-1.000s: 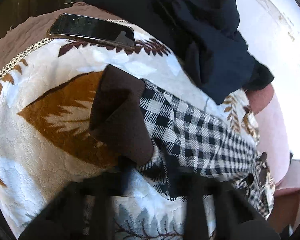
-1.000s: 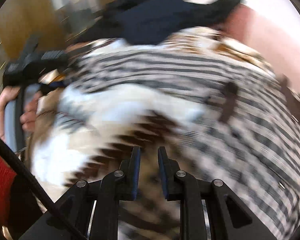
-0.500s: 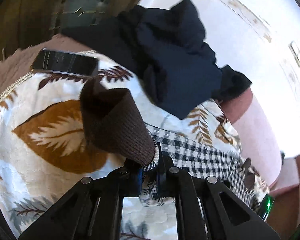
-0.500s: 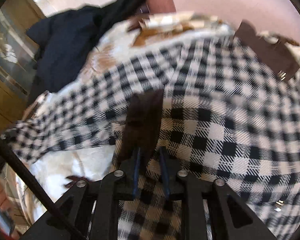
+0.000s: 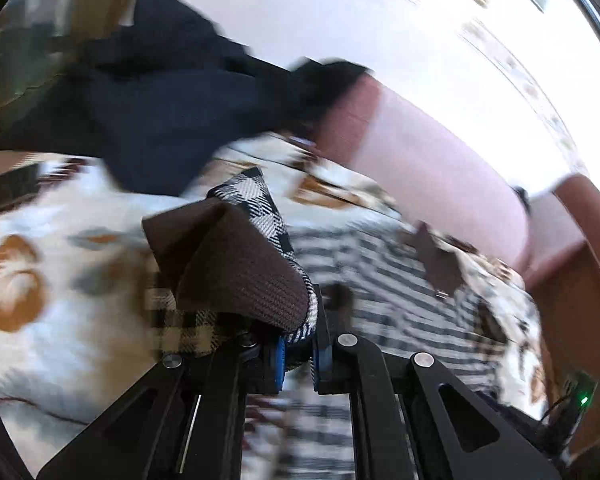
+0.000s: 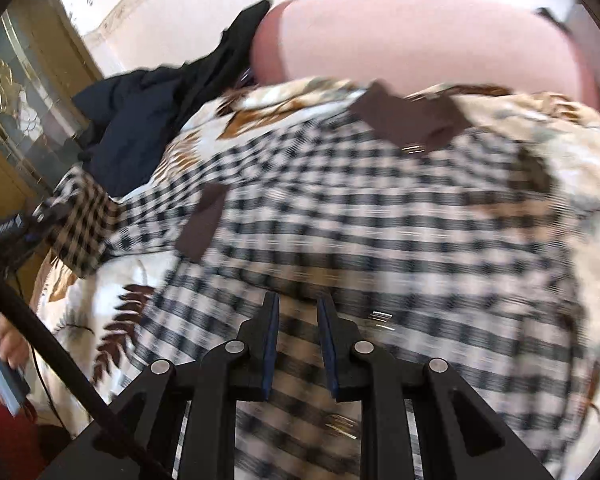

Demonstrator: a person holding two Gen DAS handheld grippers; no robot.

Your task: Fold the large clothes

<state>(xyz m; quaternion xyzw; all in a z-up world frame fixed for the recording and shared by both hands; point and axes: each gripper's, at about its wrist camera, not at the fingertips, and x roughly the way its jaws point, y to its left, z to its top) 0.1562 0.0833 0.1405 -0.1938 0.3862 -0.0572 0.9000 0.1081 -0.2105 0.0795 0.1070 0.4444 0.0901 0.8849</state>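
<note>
A black-and-white checked garment (image 6: 380, 216) with brown knit trim lies spread over a leaf-patterned blanket (image 6: 112, 292). My left gripper (image 5: 298, 344) is shut on the garment's sleeve end, holding its brown cuff (image 5: 236, 276) lifted above the blanket. The rest of the garment (image 5: 388, 280) stretches away to the right in the left wrist view. My right gripper (image 6: 298, 312) hovers just above the garment's lower part, its fingers slightly apart and holding nothing. The brown collar (image 6: 408, 120) lies at the far side.
A dark navy garment (image 5: 152, 120) is heaped at the blanket's far left and also shows in the right wrist view (image 6: 140, 120). A pink cushion (image 6: 420, 40) lies behind. A wooden glass-panelled door (image 6: 20, 112) stands at the left.
My left gripper has lifted the sleeve cuff and carried it toward the garment's body. My right gripper has let go of the brown strip it pinched and backed away.
</note>
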